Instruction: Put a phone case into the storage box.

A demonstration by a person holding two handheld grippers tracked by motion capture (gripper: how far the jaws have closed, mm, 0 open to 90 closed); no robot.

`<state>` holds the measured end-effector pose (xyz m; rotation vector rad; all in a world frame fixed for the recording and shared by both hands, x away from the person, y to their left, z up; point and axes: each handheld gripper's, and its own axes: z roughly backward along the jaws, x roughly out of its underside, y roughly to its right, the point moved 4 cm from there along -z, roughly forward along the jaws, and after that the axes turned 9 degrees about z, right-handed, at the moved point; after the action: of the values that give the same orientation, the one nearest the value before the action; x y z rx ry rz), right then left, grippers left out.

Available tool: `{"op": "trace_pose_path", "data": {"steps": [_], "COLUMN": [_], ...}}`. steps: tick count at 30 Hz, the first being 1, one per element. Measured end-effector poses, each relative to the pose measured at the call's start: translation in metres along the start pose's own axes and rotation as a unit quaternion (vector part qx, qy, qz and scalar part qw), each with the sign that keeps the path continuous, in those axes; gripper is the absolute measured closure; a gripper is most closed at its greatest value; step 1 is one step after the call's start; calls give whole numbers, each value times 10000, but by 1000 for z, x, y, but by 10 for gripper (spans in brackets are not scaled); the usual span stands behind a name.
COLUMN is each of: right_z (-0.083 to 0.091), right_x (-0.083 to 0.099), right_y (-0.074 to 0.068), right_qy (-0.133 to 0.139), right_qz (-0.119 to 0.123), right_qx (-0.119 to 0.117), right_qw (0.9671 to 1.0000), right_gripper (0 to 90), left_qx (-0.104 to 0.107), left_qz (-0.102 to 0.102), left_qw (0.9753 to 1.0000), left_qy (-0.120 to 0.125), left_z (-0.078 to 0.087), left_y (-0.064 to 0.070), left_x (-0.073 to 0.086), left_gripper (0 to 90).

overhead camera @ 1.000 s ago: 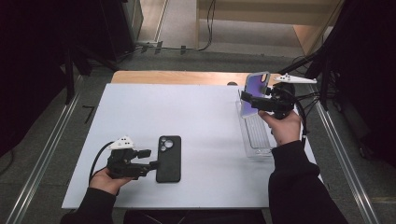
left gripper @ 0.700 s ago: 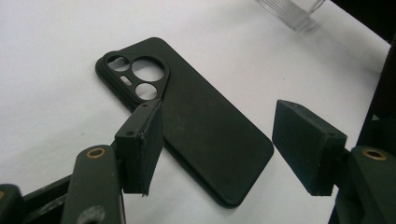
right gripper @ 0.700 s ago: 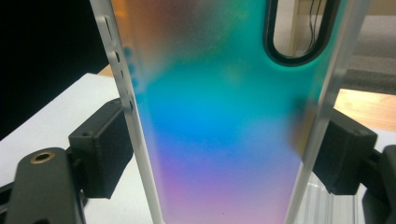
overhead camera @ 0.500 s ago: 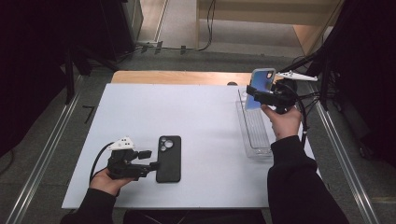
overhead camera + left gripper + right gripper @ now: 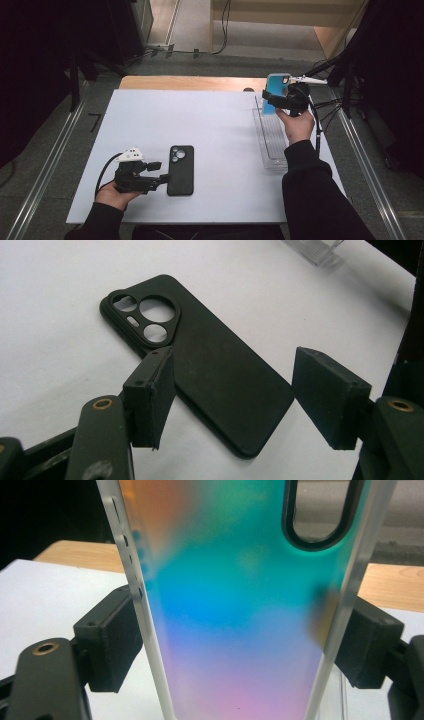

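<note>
A black phone case [image 5: 180,169] [image 5: 210,385] lies flat on the white table, camera cutouts at its far end. My left gripper [image 5: 159,171] [image 5: 247,395] stands open at its left edge, one pad over the case's near corner. My right gripper [image 5: 274,99] [image 5: 240,645] is shut on an iridescent blue-green phone case [image 5: 275,93] [image 5: 240,605], held upright and lifted above the far end of a clear plastic tray [image 5: 271,140]. Its translucent rims and a camera cutout show close up in the right gripper view.
The white table top [image 5: 215,135] has a wooden strip [image 5: 190,82] along its far edge. Cables [image 5: 330,105] trail off the table's right side by a stand. Metal rails run along the floor on both sides.
My right gripper has lifted the iridescent case out of the clear tray and carried it up and away, turning it upright. The left gripper and the black case have stayed put.
</note>
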<state>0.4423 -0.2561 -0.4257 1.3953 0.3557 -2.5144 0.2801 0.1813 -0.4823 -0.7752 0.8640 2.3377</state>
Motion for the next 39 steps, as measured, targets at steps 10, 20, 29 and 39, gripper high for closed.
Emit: {"op": "trace_pose_path", "data": {"steps": [10, 20, 29, 39], "right_z": [-26, -49, -74, -94], "right_x": [-2, -3, 6, 12], "right_y": [13, 29, 34, 35], "right_qy": [-64, -103, -397, -752], "right_qz": [-108, -181, -285, -349], "right_qx": [127, 318, 432, 543], "right_qw": [9998, 9993, 9979, 9951], "right_gripper": [158, 157, 157, 150], "left_qx": [11, 9, 30, 63], "left_qz": [-7, -9, -14, -28], "left_qw": [10000, 10000, 10000, 10000], "left_qy": [-53, -49, -30, -61], "left_z": [-1, -2, -2, -4], "left_y": [-1, 0, 0, 0], "left_x": [1, 1, 0, 1], "left_gripper": [340, 340, 340, 340]}}
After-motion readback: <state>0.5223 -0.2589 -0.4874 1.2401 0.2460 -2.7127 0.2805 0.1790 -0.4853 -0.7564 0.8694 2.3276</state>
